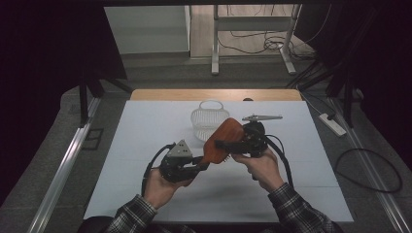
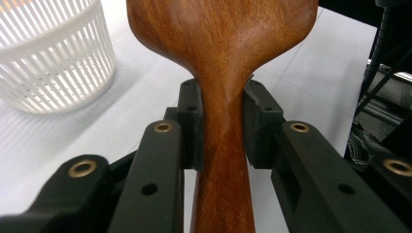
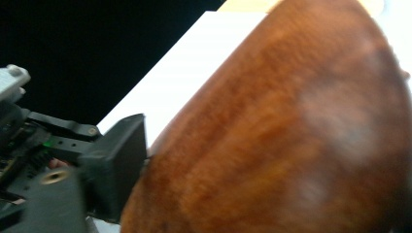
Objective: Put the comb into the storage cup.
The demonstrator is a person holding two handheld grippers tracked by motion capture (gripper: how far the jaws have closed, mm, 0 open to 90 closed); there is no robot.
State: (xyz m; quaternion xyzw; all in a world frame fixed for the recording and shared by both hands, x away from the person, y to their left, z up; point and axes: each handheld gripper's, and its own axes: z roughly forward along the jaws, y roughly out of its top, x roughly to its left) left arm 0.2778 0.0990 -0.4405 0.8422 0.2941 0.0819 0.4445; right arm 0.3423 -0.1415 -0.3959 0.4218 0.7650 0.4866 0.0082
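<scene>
Wood, polished and reddish brown: the thing in hand is a brush (image 1: pixel 221 141) with a broad oval head and a narrow handle, held up off the bench (image 1: pixel 145 145) between the two grippers. It looks stiff and solid, of moderate weight with most of it in the head, and the smooth finish would likely be slick under hard pads. Bristles seem to show along the underside in the high view, though small; they would be the soft part to keep clear of.

The left gripper (image 2: pixel 221 126) is clamped on the neck, just where the handle widens into the head, one pad on each side. That is the sound place to hold: narrow, flat-sided, and the flare above stops it sliding through. The right gripper (image 1: pixel 243 142) is at the head's far end; its near jaw lies against the curved back of the head, but the frames don't show whether both pads press, so I cannot tell if it grips.

The long axis runs from the left gripper up and away toward the basket (image 1: pixel 208 121), handle low and near, head high and far, rounded back facing up. A metal tool (image 1: pixel 261 117) lies beyond, well apart.
</scene>
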